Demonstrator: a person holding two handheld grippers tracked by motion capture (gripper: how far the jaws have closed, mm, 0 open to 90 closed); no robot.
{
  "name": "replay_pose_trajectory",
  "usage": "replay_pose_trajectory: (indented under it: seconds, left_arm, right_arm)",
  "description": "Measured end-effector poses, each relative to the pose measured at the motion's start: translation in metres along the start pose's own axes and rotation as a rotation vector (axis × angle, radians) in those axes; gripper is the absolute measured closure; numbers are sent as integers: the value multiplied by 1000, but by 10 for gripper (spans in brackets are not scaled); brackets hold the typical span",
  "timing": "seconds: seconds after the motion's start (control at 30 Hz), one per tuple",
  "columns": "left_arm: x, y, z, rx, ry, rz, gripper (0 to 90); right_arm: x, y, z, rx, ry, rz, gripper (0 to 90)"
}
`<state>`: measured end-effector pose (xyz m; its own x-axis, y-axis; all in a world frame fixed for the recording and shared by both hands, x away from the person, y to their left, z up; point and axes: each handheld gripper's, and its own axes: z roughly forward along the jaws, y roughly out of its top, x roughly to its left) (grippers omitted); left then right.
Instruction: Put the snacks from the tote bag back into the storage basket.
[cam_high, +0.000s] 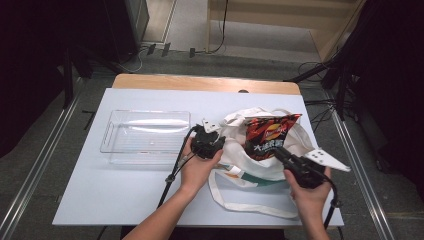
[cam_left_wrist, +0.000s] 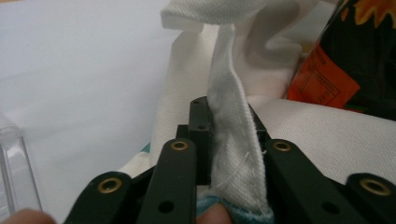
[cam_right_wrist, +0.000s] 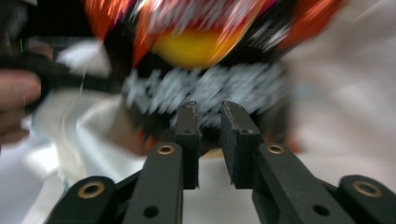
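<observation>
A white cloth tote bag (cam_high: 248, 171) lies on the right half of the table. A red, black and orange snack bag (cam_high: 268, 134) stands tilted out of its mouth. My left gripper (cam_high: 221, 137) is shut on a fold of the tote's rim at its left side. In the left gripper view that white cloth (cam_left_wrist: 233, 140) runs up between the jaws of the left gripper (cam_left_wrist: 229, 112), with the snack bag (cam_left_wrist: 355, 60) at the right. My right gripper (cam_high: 277, 151) is shut on the snack bag's lower edge. In the right gripper view, my right gripper (cam_right_wrist: 210, 116) points at the blurred snack bag (cam_right_wrist: 205, 46).
An empty clear plastic tray (cam_high: 106, 136) sits on the left half of the white table (cam_high: 125, 192); its corner (cam_left_wrist: 14, 161) shows in the left gripper view. The tote's long strap (cam_high: 240, 205) loops toward the front edge. Cables and stands lie on the floor beyond.
</observation>
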<state>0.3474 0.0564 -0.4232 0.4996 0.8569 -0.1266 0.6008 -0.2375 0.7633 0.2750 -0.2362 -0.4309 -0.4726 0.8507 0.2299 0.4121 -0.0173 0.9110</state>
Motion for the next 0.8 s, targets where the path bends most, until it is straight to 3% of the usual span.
replay_pose_trajectory:
  seconds: [0.03, 0.17, 0.23, 0.33, 0.37, 0.43, 0.5, 0.57, 0.63, 0.7, 0.8]
  left_arm:
    - [2, 0, 1, -2, -2, -12, 830]
    - [6, 1, 5, -11, -5, -55, 836]
    - [6, 1, 7, -15, 1, -64, 836]
    - [7, 2, 8, -19, -3, -69, 831]
    - [6, 2, 7, -20, -6, -72, 827]
    - [5, 2, 6, -24, -6, -65, 819]
    - [4, 2, 3, -28, -17, -57, 810]
    - [4, 1, 2, -30, -19, -60, 792]
    - [3, -1, 2, -31, -30, -53, 768]
    - [1, -3, 2, -33, -31, -47, 753]
    - [0, -7, 1, -40, -29, -41, 746]
  right_arm:
    - [12, -13, 15, 70, 20, -22, 823]
    - [26, -29, 26, 156, 13, -48, 845]
    - [26, -35, 30, 194, 13, -42, 850]
    - [23, -47, 39, 294, 12, -34, 879]
    - [24, -47, 38, 293, 16, -37, 871]
    - [24, -40, 31, 251, 11, -42, 789]
    - [21, -28, 19, 172, 7, -45, 703]
    - [13, -15, 5, 77, -7, -28, 670]
    - [1, -2, -3, -7, -50, -5, 559]
    - [-9, 6, 0, -30, -43, 21, 441]
    - [-20, 16, 18, -16, -25, 24, 344]
